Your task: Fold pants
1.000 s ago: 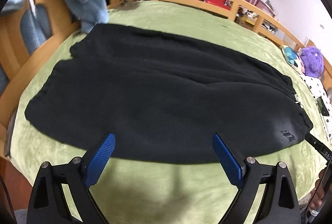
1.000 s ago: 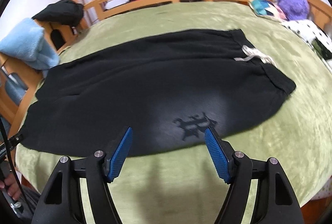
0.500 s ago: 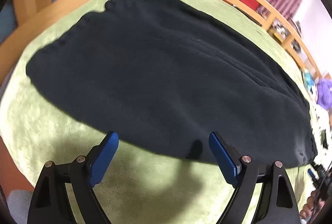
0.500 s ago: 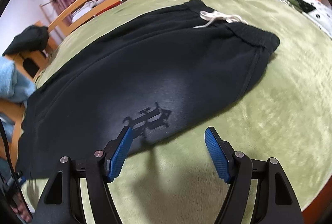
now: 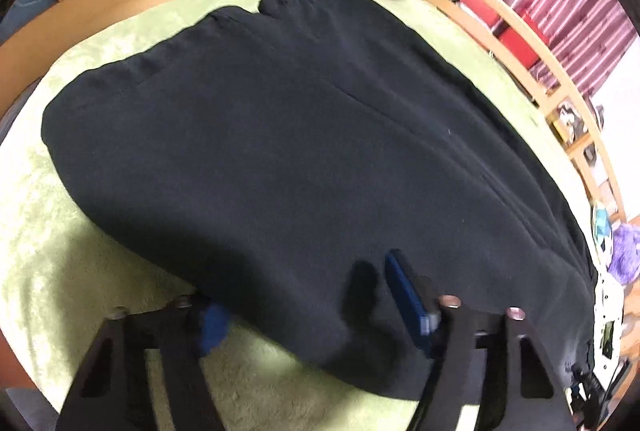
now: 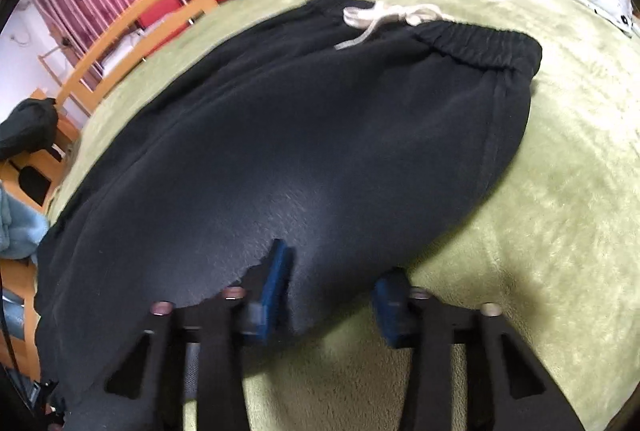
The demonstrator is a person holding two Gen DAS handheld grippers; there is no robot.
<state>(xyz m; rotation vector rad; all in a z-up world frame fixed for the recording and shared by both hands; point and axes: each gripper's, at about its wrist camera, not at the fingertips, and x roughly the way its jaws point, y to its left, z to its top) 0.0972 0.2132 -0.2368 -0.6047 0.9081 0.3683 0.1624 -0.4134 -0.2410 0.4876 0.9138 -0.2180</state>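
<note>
Jaws just closing astride pants (image 5: 304, 151) hem, grip seemingly unfinished, blurred

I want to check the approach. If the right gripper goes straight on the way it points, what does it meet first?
Most likely the near edge of the black pants, already between the closing fingers of the right gripper; the green blanket lies beneath.

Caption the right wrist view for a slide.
Right tool, closing, straddles the near edge of black pants spread on a green blanket.
</note>
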